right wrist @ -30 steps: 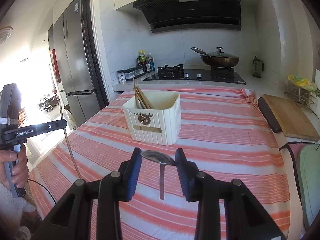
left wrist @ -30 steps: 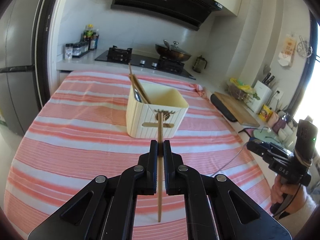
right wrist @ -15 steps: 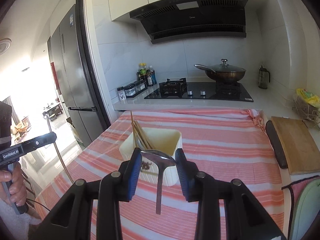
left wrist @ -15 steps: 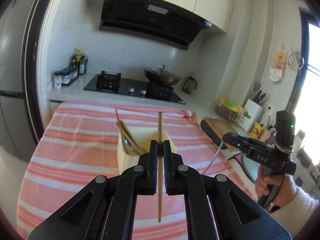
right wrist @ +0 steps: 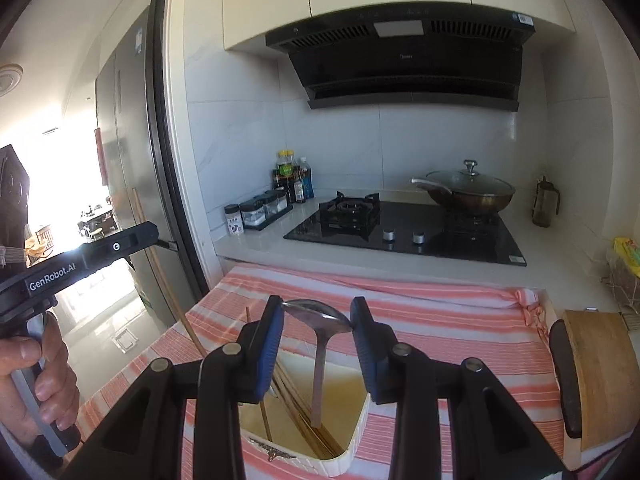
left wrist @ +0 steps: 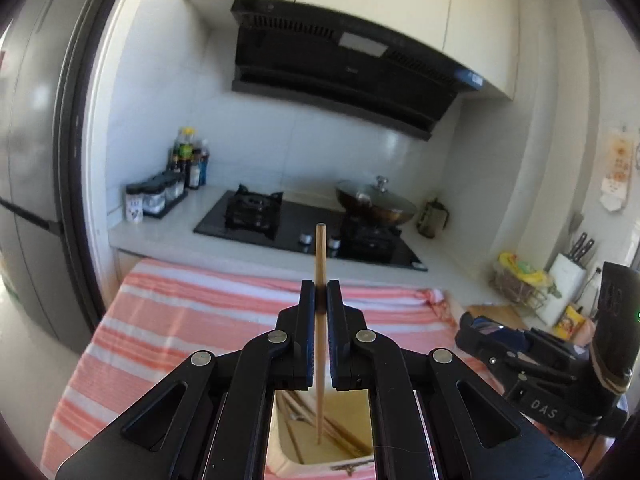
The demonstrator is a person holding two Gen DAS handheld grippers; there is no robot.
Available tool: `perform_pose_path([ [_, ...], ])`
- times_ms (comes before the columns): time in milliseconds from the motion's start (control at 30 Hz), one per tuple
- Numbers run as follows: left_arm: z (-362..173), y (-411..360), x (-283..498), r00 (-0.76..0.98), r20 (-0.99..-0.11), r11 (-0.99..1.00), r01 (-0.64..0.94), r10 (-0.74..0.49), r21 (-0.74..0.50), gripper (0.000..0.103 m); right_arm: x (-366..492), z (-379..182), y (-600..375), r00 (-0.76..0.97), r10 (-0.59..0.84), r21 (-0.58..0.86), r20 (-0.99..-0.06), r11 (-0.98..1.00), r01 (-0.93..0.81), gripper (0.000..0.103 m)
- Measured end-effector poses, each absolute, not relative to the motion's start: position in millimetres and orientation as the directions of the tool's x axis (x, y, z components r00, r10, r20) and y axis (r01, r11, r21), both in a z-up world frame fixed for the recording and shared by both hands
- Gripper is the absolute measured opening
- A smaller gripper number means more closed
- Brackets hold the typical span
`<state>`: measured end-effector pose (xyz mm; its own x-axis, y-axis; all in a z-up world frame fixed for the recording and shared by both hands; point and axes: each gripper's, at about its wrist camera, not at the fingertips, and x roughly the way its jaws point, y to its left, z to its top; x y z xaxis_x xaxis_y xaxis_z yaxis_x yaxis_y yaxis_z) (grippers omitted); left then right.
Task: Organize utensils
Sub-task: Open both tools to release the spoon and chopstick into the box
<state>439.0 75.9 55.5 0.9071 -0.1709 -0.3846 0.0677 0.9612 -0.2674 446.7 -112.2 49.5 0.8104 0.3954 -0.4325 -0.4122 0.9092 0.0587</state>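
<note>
**Chopstick and spoon held over the holder, not yet let go**

The left gripper [left wrist: 320, 296] is clamped on a single wooden chopstick [left wrist: 319, 320], which stands nearly upright with its lower tip hanging inside the mouth of the cream utensil holder [left wrist: 276, 440]. The right gripper [right wrist: 316, 316] pinches the bowl of a metal spoon [right wrist: 318, 316] between its blue pads, the handle hanging down into the same holder [right wrist: 360, 420]. Several chopsticks [right wrist: 296, 400] already lean inside it, so part of the sorting looks done. The holder sits on the red-and-white striped tablecloth [right wrist: 440, 320], with the hob [right wrist: 404, 228] and lidded wok [right wrist: 468, 192] on the counter beyond. No loose utensils show on the visible cloth. What seems left is lowering and releasing these two pieces.
</note>
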Motion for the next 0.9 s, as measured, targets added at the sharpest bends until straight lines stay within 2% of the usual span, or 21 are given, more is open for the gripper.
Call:
perform_pose_path([
  [133,3,75,468,0.835,-0.519,0.96,0.038,-0.182,-0.276,0.004,480,-8,-102,0.749,0.361,0.073,-0.555,0.918,-0.389,0.035],
  [300,-37,67,477,0.769,-0.616,0.974,0.04,-0.172,-0.223,0.007,508,-66,-100,0.658,0.321,0.11,-0.681,0.933,-0.341,0.035],
  [333,-39,66,475,0.764,-0.624,0.977,0.039,-0.165,-0.211,0.018,509,-70,-100,0.648,0.314,0.113,-0.694,0.936,-0.333,0.035],
  [367,-41,65,472,0.763,-0.626,0.978,0.038,-0.161,-0.206,0.042,509,-69,-101,0.653,0.31,0.113,-0.691,0.939,-0.326,0.035],
  [400,-40,66,467,0.768,-0.622,0.979,0.028,-0.151,-0.203,0.058,507,-66,-103,0.662,0.308,0.113,-0.683,0.94,-0.322,0.038],
  [433,-37,67,460,0.781,-0.611,0.979,0.009,-0.133,-0.202,0.082,505,-60,-105,0.671,0.315,0.12,-0.671,0.939,-0.321,0.042],
  [467,-34,69,453,0.8,-0.589,0.98,-0.011,-0.111,-0.2,0.093,500,-52,-110,0.685,0.322,0.129,-0.654,0.939,-0.319,0.051],
  [567,-22,70,426,0.827,-0.561,0.986,-0.062,-0.035,-0.154,0.098,477,-26,-119,0.731,0.318,0.109,-0.604,0.941,-0.32,0.053],
  [733,-8,61,374,0.861,-0.503,0.988,-0.133,0.077,-0.077,0.102,411,-1,-132,0.788,0.302,0.039,-0.537,0.942,-0.335,0.07],
  [900,3,48,329,0.872,-0.476,0.987,-0.157,0.116,-0.047,0.102,346,5,-133,0.801,0.305,0.007,-0.515,0.936,-0.352,0.077],
])
